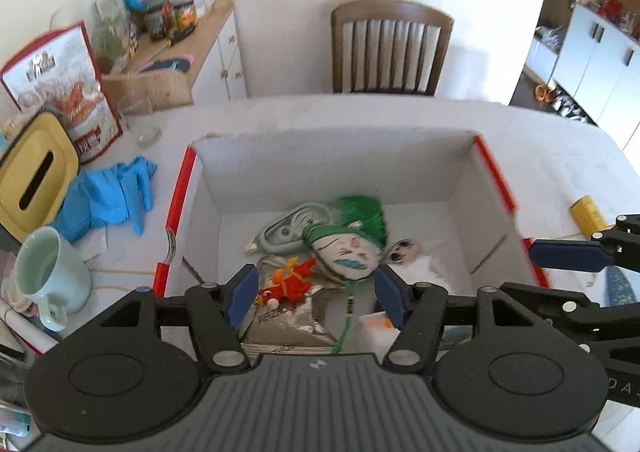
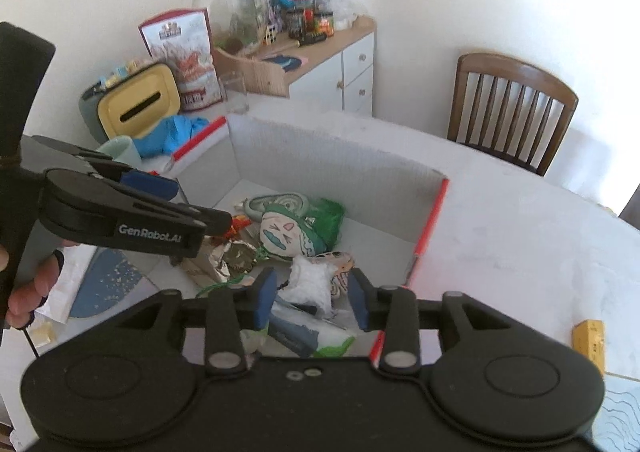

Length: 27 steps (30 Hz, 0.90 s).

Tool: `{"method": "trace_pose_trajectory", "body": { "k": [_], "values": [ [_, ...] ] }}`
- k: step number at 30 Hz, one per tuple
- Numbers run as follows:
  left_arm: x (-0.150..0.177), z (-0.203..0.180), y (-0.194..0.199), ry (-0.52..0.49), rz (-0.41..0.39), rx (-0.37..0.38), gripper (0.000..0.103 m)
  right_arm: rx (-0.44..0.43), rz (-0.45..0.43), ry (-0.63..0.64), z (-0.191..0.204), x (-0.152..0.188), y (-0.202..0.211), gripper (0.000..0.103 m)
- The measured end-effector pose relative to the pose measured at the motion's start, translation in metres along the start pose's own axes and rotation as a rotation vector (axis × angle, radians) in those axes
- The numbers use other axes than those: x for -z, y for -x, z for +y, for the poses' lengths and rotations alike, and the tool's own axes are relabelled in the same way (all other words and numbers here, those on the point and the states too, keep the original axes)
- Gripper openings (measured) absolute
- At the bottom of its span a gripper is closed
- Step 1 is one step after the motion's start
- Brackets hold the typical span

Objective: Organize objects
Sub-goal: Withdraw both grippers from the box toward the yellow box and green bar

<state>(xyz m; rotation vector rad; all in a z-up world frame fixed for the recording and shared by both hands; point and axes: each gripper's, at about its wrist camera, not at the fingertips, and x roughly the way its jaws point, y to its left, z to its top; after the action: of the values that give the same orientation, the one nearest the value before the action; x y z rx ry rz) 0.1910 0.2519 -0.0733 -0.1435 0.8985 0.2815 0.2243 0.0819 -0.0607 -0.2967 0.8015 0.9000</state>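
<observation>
Both grippers' fingers [image 1: 242, 294] spread wide, empty, above the box [image 1: 332, 172], painted mask [image 1: 346, 252] just beyond.

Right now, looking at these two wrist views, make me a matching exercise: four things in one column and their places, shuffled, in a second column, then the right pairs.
Things:
1. small red knitted bird toy
2. crumpled blue rubber gloves
3. pale green ceramic mug
4. yellow cylinder

Places:
A. on the table, right of the box
B. inside the white cardboard box
C. on the table, just left of the box
D. at the table's near left, in front of the gloves

Pairs: 1-B, 2-C, 3-D, 4-A
</observation>
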Motion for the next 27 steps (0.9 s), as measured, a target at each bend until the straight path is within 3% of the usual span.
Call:
{"method": "trace_pose_trajectory", "body": {
  "k": [7,10,14,27],
  "values": [
    [0.003,-0.029,0.038,-0.053,-0.067,0.031,0.070,0.001,-0.057,-0.014,-0.017,0.012,0.048,0.046],
    [0.004,-0.044,0.050,-0.059,-0.083,0.061,0.072,0.031,-0.081,-0.034,-0.029,0.018,0.068,0.063],
    [0.004,-0.067,0.061,-0.071,-0.113,0.076,0.082,0.063,-0.098,-0.043,-0.044,0.029,0.092,0.072],
    [0.001,-0.154,0.070,-0.123,-0.144,0.124,0.084,0.114,-0.145,-0.104,-0.119,0.068,0.145,0.090]
  ]
}}
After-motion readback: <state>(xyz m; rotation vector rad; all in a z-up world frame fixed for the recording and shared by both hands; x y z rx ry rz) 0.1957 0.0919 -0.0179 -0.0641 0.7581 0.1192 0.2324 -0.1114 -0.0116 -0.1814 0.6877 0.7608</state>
